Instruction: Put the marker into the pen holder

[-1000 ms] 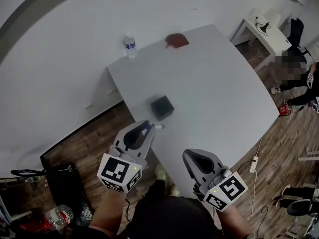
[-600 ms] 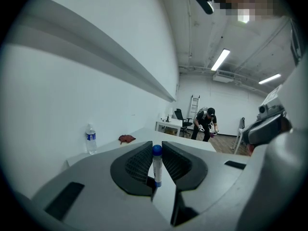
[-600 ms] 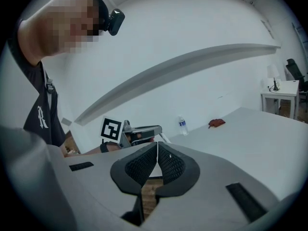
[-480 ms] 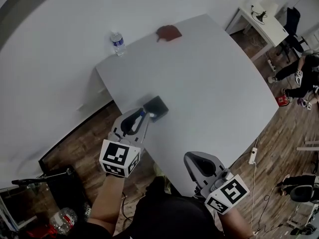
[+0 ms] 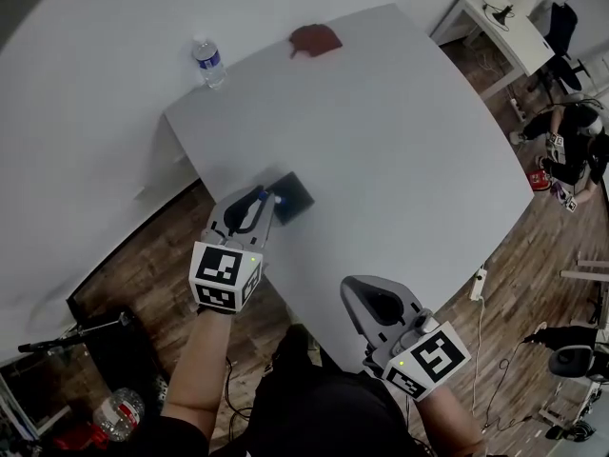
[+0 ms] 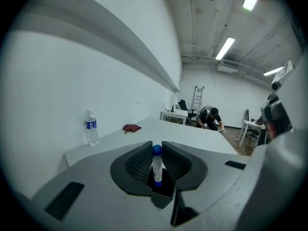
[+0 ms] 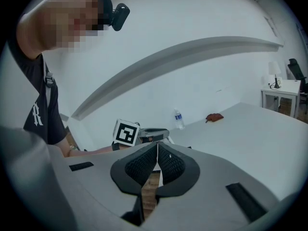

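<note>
The black square pen holder point(image 5: 295, 196) stands near the white table's point(image 5: 400, 141) left front edge. My left gripper point(image 5: 259, 201) is shut on a white marker with a blue cap point(image 6: 157, 163). Its blue tip point(image 5: 273, 198) is at the holder's left rim. In the left gripper view the marker stands upright between the jaws, and its lower end meets the dark holder point(image 6: 162, 189). My right gripper point(image 5: 366, 298) hangs off the table's front edge, nearer to me. Its jaws point(image 7: 157, 150) are shut with nothing between them.
A water bottle point(image 5: 206, 63) and a crumpled red cloth point(image 5: 315, 38) sit along the table's far edge. A small white desk point(image 5: 495, 22) and a crouching person point(image 5: 571, 131) are at the right. A power strip point(image 5: 478, 284) lies on the wooden floor.
My left gripper has carried the marker from the table's front edge up to the pen holder's left rim. The right gripper has stayed roughly where it was.
</note>
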`<state>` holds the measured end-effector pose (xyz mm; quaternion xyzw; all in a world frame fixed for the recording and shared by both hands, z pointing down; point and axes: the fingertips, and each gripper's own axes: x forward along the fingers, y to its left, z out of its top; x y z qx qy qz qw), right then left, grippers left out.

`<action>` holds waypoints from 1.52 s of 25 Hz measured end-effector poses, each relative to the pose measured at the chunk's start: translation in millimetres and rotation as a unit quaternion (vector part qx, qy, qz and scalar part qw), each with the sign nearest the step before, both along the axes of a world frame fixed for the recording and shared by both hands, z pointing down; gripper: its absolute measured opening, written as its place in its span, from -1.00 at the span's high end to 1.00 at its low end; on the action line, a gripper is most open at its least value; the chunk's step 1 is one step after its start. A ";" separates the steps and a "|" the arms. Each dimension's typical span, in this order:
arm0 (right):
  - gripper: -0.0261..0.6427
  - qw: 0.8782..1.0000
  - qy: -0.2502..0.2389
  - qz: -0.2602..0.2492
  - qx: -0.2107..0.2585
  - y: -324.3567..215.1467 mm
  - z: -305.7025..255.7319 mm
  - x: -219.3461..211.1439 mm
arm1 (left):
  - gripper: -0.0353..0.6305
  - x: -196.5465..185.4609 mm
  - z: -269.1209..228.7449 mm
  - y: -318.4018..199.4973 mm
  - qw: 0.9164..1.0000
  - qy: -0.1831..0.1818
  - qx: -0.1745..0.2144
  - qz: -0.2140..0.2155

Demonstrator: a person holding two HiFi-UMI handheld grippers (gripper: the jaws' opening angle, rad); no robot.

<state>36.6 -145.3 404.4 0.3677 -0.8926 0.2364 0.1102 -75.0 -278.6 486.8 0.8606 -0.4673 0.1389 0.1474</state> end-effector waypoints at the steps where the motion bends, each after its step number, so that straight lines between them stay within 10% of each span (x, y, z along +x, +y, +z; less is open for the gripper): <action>1: 0.87 1.000 0.000 -0.001 -0.002 -2.1 1.9 -0.7 | 0.71 0.7 5.4 -2.7 1.000 -0.002 -0.004 0.000; 17: 0.87 0.999 0.008 0.004 -0.036 -9.6 25.5 5.1 | 0.71 17.4 81.1 -14.5 0.997 0.003 -0.073 0.010; 38: 0.87 0.999 0.009 0.002 -0.045 -7.2 31.8 6.6 | 0.53 6.1 93.1 -24.1 0.998 -0.021 -0.059 -0.019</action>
